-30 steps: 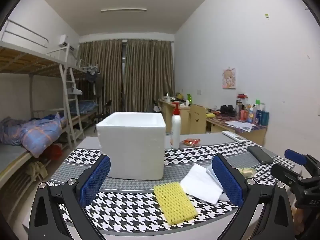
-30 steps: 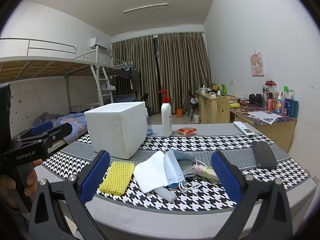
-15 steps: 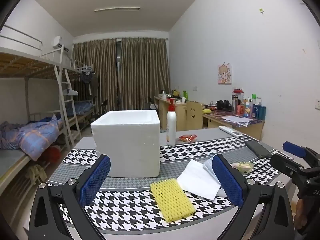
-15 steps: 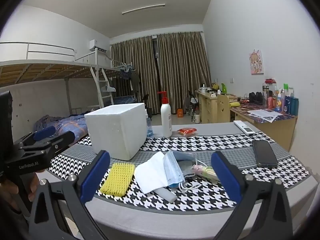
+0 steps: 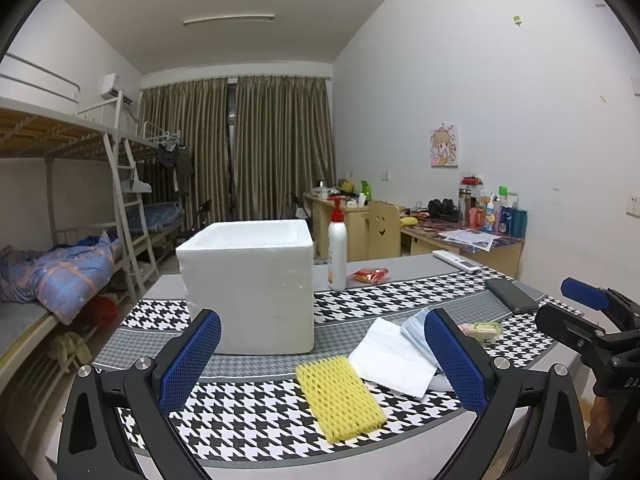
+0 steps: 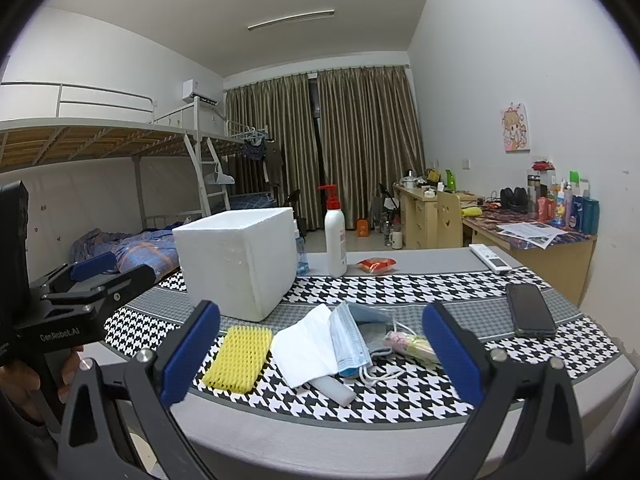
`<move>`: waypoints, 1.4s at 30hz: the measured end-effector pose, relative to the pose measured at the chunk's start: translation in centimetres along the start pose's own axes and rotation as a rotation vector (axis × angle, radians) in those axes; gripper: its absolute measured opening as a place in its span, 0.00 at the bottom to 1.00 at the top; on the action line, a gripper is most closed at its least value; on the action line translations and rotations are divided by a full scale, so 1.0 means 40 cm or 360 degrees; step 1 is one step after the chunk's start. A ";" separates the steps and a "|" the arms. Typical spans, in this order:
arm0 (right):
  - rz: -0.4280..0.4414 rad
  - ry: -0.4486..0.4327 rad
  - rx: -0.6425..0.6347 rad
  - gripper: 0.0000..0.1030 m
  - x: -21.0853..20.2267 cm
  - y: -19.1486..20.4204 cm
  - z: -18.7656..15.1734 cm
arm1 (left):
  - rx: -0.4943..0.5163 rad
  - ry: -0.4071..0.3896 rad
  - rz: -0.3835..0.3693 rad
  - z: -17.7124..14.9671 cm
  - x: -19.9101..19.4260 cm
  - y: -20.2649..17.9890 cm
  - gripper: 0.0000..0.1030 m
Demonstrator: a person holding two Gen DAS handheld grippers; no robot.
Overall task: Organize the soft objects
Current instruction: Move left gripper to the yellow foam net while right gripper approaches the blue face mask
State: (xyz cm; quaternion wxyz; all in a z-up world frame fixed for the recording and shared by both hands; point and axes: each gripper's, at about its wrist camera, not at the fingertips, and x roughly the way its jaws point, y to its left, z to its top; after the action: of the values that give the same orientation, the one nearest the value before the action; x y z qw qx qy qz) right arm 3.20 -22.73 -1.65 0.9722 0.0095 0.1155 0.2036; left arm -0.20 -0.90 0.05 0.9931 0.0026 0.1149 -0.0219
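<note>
A yellow foam net sleeve [image 5: 340, 398] [image 6: 239, 359] lies near the table's front edge. Right of it lie a white cloth [image 5: 394, 358] [image 6: 308, 346], a blue face mask [image 6: 350, 338] [image 5: 416, 330], a grey cloth [image 6: 374, 330] and a small pink-yellow bundle [image 6: 408, 344] [image 5: 482, 329]. A white foam box [image 5: 250, 284] [image 6: 238, 260], open on top, stands behind them. My left gripper [image 5: 322, 360] is open and empty, held before the table edge facing the sleeve. My right gripper [image 6: 320, 356] is open and empty, facing the cloth pile.
A white pump bottle [image 5: 337, 246] [image 6: 335, 236], a red snack packet [image 6: 377, 265], a remote [image 6: 490, 258] and a black phone [image 6: 530, 310] lie on the houndstooth tablecloth [image 6: 400, 284]. Bunk beds stand left, desks right.
The left gripper's view has tilted slightly upward and shifted a little; the right has barely moved. Both stay open. The objects on the table have not moved.
</note>
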 end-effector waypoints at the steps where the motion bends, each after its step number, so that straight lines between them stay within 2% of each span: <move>1: -0.0003 -0.0001 -0.0003 0.99 0.000 0.000 0.000 | -0.0006 -0.0001 -0.0005 0.000 0.000 0.000 0.99; 20: -0.0010 0.0077 -0.0006 0.99 0.055 -0.011 0.002 | -0.0005 0.0112 -0.0026 -0.015 0.059 0.000 0.99; 42: -0.0009 0.0239 0.0007 0.99 0.169 -0.050 -0.003 | -0.0041 0.0393 -0.0021 -0.060 0.204 0.006 0.99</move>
State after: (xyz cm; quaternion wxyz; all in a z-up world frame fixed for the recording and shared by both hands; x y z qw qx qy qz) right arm 9.97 -21.88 -3.40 0.9614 -0.0039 0.1884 0.2006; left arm 7.20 -1.00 -4.17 0.9712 -0.0081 0.2365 -0.0263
